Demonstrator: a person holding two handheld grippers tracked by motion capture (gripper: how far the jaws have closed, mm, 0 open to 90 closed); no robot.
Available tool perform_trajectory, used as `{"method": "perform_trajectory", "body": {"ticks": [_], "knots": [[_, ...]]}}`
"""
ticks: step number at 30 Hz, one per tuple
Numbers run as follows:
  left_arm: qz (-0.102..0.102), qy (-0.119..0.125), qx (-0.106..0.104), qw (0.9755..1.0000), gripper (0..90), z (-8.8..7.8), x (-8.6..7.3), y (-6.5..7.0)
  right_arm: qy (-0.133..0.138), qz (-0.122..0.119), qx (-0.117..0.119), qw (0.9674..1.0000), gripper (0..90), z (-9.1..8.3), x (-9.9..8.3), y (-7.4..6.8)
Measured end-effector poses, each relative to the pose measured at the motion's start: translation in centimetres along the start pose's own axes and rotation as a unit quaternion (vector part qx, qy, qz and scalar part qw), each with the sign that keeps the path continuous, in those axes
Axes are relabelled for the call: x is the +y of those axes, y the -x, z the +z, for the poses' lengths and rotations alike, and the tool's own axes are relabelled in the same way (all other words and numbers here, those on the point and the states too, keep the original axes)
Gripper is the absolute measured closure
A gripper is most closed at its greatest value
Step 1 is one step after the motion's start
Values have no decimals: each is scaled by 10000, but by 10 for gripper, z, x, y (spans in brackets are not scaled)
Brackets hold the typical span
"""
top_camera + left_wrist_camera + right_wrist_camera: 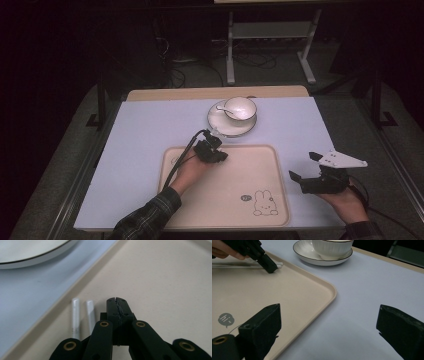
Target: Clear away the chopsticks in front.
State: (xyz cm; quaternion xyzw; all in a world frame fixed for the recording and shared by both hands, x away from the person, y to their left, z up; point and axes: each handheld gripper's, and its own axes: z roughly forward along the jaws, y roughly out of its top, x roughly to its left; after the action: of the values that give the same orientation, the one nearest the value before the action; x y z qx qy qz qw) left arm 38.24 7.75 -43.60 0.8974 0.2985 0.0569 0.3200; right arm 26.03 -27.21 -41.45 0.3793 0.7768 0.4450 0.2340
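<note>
Left gripper shut beside chopsticks on tray

left gripper [117,300] sits over the far-left part of the beige tray [280,200]; jaws pressed together, tips meeting, nothing between them in the left gripper view; two pale chopsticks [82,315] lie flat on the tray just to the left of those closed tips, side by side, a small gap between them; long axis runs roughly parallel to the jaws in that view, ends level with the tips; so the sticks are beside the gripper, not in it; in the right gripper view they run long across the tray, with the left gripper's tip at their end near the rim; touching or just apart I cannot tell; plate [220,125] with bowl [241,107] and spoon [223,110] stands on the blue mat just beyond the tray's far edge, close to the left gripper; right gripper [305,166] at the tray's right edge, jaws wide apart, holding nothing, well apart from the sticks; left hand clearly nearer; hard to read: in the high view the sticks are hidden under the left hand and gripper; near ends of the sticks cut off behind the jaw links in the left gripper view
</note>
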Motion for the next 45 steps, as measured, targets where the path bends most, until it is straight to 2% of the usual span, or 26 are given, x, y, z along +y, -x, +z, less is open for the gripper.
{"method": "perform_trajectory", "body": {"ticks": [10, 14, 23, 37, 38, 45], "knots": [[-280, 55, 182, 9994, 898, -12, -12, -22, 5, -25, -5, 10000, 53, 0, 0, -1], [-352, 25, 233, 9991, 898, -18, -19, -27, 19, -8, -8, 10000, 53, -1, 0, 0], [-507, -54, 196, 9985, 898, -37, -41, -30, 26, -10, -9, 10000, 53, -1, 1, 0], [-793, -108, 301, 9963, 898, -70, -79, -37, 39, -7, -13, 10000, 53, -1, 1, 0], [-868, -87, 312, 9957, 897, -73, -83, -37, 30, -8, -12, 10000, 53, 0, 2, 0], [-941, -110, 347, 9949, 897, -83, -96, -36, 28, -1, -16, 10000, 53, 0, 2, 0]]}}
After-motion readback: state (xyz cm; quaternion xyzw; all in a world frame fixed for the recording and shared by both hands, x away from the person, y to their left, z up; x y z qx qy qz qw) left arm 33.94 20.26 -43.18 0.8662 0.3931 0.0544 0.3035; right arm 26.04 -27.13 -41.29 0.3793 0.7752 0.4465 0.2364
